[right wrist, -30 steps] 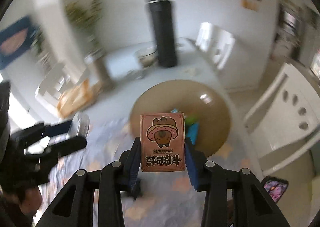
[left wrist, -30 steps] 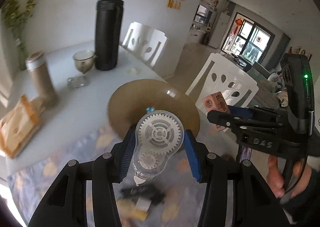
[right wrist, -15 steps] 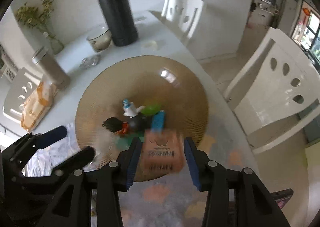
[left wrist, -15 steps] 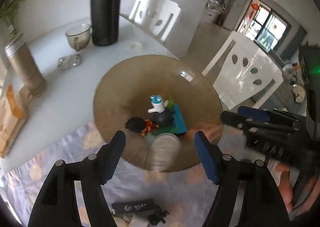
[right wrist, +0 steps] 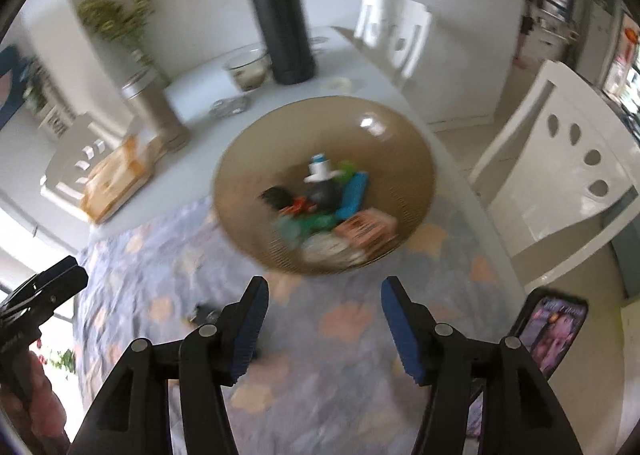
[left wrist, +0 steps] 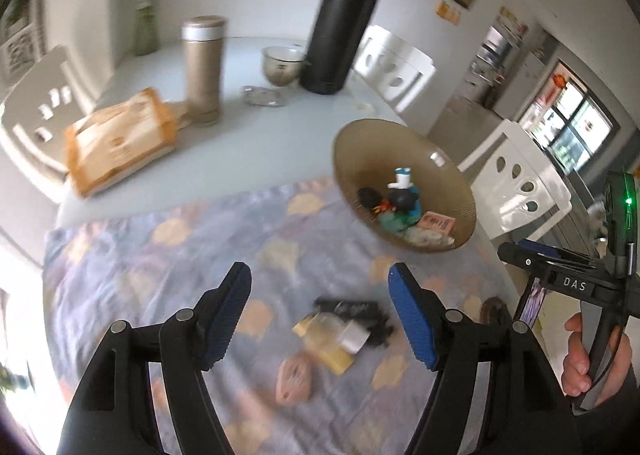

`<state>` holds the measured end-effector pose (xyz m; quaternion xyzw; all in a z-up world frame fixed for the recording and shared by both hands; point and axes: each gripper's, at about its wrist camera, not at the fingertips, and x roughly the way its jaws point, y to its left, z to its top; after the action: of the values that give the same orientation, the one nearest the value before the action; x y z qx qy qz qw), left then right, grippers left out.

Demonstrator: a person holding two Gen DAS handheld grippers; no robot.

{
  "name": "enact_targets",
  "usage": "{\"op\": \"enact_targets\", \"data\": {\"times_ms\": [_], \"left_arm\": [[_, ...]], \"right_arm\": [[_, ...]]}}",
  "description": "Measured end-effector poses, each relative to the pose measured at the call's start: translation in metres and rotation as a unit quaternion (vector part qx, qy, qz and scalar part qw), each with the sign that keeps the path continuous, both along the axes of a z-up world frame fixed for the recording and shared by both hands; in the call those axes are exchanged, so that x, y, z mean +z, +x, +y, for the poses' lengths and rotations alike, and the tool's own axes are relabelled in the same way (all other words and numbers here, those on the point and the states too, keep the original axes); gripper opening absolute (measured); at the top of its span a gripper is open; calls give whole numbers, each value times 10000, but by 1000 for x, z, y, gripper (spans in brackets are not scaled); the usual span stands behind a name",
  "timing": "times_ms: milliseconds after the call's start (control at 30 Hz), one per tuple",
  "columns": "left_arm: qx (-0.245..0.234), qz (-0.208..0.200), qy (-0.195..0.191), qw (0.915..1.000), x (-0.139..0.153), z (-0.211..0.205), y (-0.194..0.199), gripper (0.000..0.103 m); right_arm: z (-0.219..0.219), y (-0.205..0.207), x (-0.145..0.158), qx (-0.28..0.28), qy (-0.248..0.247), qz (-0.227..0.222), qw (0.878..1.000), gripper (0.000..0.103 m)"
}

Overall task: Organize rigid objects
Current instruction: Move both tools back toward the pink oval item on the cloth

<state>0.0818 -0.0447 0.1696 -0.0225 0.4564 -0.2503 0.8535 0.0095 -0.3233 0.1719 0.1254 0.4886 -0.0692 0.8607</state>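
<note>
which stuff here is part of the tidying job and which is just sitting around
Job: brown bowl holding the pink box and toys; small items left on the cloth; both open grippers.
Lying about: black flask, gold tumbler, glass cup, orange packet.

"DAS" is printed on the right hand-held gripper (left wrist: pixel 532 251).

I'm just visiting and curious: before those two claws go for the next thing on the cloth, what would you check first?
1. Left claw open and empty: ok.
2. Right claw open and empty: ok.
3. Pink card box lying inside the brown bowl: ok.
4. Items left on the patterned cloth, such as the black and yellow pile: ok, there to fetch.
5. What each pile piece is: cannot tell, blurred.
</note>
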Motion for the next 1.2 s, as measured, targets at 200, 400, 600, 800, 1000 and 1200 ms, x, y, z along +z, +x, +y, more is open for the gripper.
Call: {"op": "enact_targets", "data": {"times_ms": [200,400,600,800,1000,1200], "left_arm": [[18,249,182,9995,-22,23,-26,70],[-209,718,620,9953,-71,21,-49,70],[-215,1076,725,9913,-106,15,-54,70],[-208,1133,780,9903,-125,8,-52,68],[-390,1186,781,9891,-137,0,-46,64],[-478,1118,930,9882,-144,-10,-44,64]], "right_arm": [[45,-8,-5,563,110,38,9983,63],[83,-11,-35,995,321,403,9937,63],[114,-4,-68,1328,521,829,9863,63],[133,14,-82,1509,484,945,9828,63],[141,39,-103,1598,486,1090,9799,63],[153,57,-121,1825,364,1220,9749,63]]}}
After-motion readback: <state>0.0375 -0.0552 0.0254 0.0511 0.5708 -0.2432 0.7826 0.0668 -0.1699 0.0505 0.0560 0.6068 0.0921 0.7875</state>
